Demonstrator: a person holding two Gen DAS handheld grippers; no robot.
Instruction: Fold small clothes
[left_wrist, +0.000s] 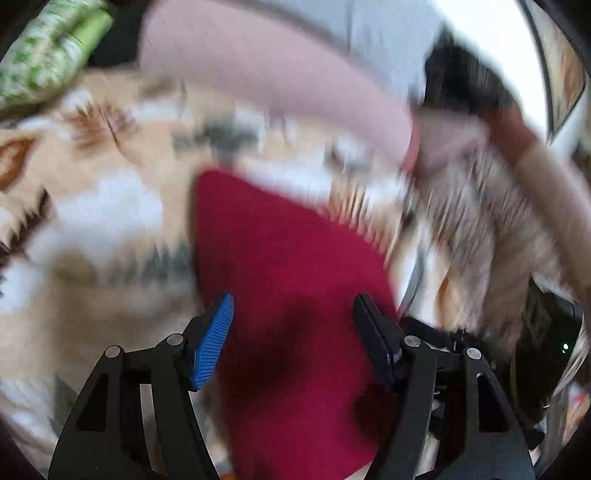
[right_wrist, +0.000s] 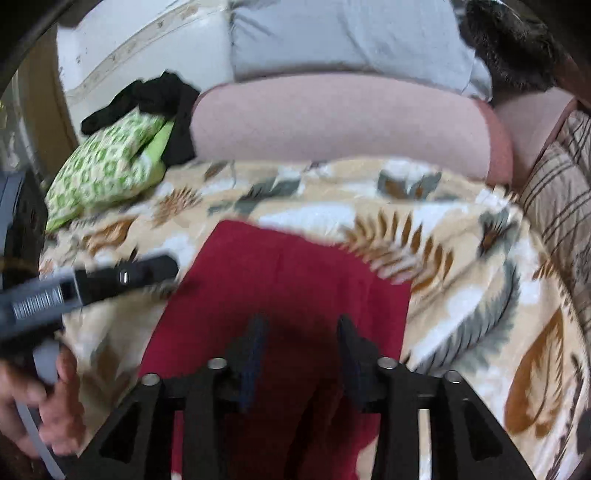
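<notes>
Although both views are smeared by motion, the dark red knitted cloth (right_wrist: 280, 295) lies flat on the cream bedspread printed with brown and grey-green leaves (right_wrist: 480, 295), and everything else can be placed from that cloth.

The left gripper (left_wrist: 293, 314) hovers over the near part of the cloth, its jaws standing apart, the blue ribbed pad (left_wrist: 214, 339) on one side and the dark pad on the other, with only red fabric seen beneath the gap; nothing is pinched. In the right wrist view the same tool (right_wrist: 110, 280) reaches in from the cloth's left edge, carried by a hand (right_wrist: 40, 402) at the lower left.

The right gripper (right_wrist: 301, 332) is also over the near half of the cloth, jaws apart. Its pads seem to be clear of the fabric, though blur makes that hard to settle.

Beyond the cloth's far edge lies a long pale pink bolster cushion (right_wrist: 332, 125), and behind it a light grey pillow (right_wrist: 351, 37). To the cloth's far left sits a green and white patterned cushion (right_wrist: 99, 170) with a black garment (right_wrist: 155, 96) heaped against it. To its right is a beige striped fabric (right_wrist: 557, 184).

No writing, label or brand can be read on anything here.
</notes>
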